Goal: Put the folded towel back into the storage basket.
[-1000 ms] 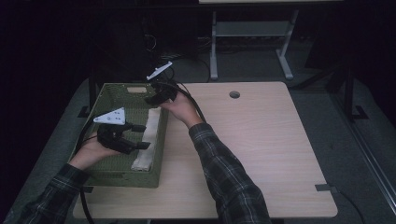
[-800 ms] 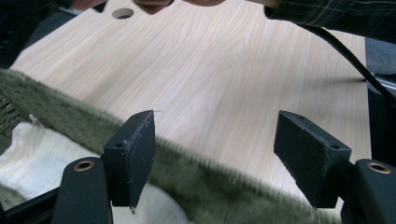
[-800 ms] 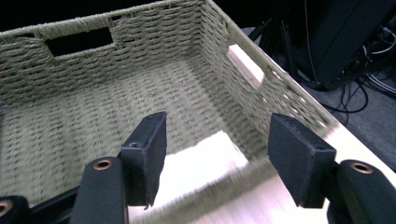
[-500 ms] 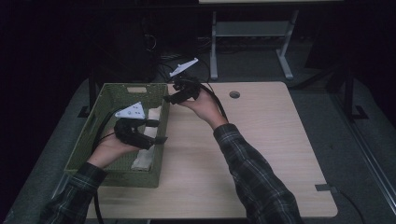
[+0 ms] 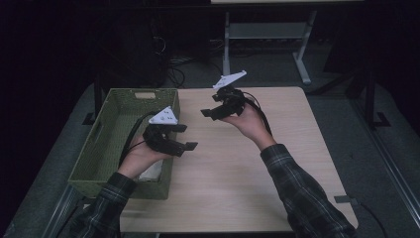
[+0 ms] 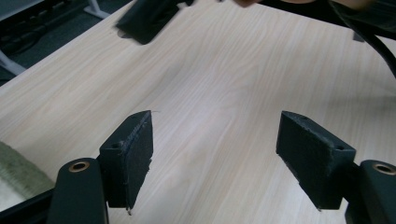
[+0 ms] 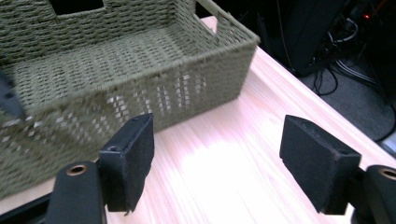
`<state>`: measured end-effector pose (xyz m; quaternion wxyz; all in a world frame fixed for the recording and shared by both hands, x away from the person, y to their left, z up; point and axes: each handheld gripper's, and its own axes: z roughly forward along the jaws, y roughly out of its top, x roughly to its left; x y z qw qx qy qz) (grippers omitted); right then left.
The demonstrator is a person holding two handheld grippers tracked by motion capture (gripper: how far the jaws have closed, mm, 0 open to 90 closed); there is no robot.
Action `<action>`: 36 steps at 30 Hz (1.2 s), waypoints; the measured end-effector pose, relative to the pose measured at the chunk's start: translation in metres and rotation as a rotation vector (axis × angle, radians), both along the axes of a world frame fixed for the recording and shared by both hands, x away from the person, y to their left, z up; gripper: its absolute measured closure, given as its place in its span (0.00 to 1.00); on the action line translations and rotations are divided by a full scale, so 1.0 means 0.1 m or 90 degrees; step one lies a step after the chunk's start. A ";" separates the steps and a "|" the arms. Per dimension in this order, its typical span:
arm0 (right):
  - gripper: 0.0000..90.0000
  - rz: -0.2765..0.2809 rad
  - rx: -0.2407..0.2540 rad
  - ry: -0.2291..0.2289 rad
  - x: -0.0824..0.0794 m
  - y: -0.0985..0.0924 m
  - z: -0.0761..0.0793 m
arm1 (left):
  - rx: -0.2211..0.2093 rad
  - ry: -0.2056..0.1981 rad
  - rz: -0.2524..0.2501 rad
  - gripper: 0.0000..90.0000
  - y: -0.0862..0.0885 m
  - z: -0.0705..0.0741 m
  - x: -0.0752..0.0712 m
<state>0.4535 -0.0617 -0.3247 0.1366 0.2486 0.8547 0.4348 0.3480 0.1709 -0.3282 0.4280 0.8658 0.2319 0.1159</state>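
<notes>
A green woven basket (image 5: 106, 148) stands on the left part of the wooden table (image 5: 237, 168). A pale folded thing (image 5: 150, 171) lies in its near right corner, partly hidden by the left hand. My left gripper (image 5: 185, 137) hovers just right of the basket's wall, open, with bare wood between its jaws (image 6: 215, 135). My right gripper (image 5: 210, 105) is held over the table's middle and points left at the basket (image 7: 140, 79). Its jaws have just been opening and hold nothing (image 7: 217, 140). One of its jaws (image 6: 149, 18) shows at the top of the left gripper view.
Bare tabletop stretches right of both hands, with a small round hole (image 5: 245, 95) near the far edge. Behind the table stand a white desk frame (image 5: 228, 44) and cables (image 7: 336, 70) on a dark floor.
Both hands have moved to the right, out of the basket and over the bare table. The right gripper's jaws stand wider apart. The pale thing stays in the basket.
</notes>
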 end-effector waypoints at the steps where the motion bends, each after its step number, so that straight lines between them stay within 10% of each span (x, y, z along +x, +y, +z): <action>1: 0.27 -0.012 -0.007 -0.004 -0.06 -0.11 -0.02 | 0.003 -0.002 -0.001 0.30 -0.03 -0.01 0.00; 19: 0.23 -0.103 0.013 0.011 -0.51 -1.14 -0.43 | -0.001 -0.030 0.046 0.27 -0.48 -0.36 -0.13; 23: 0.20 -0.120 0.031 0.021 -0.66 -1.34 -0.55 | 0.050 -0.071 0.050 0.26 -0.58 -0.42 -0.20; 26: 0.19 -0.146 0.045 0.032 -0.82 -1.53 -0.66 | 0.020 -0.056 0.049 0.26 -0.68 -0.47 -0.26; 36: 0.17 -0.204 0.060 0.034 -1.22 -1.92 -0.93 | 0.039 -0.019 0.027 0.25 -0.91 -0.86 -0.32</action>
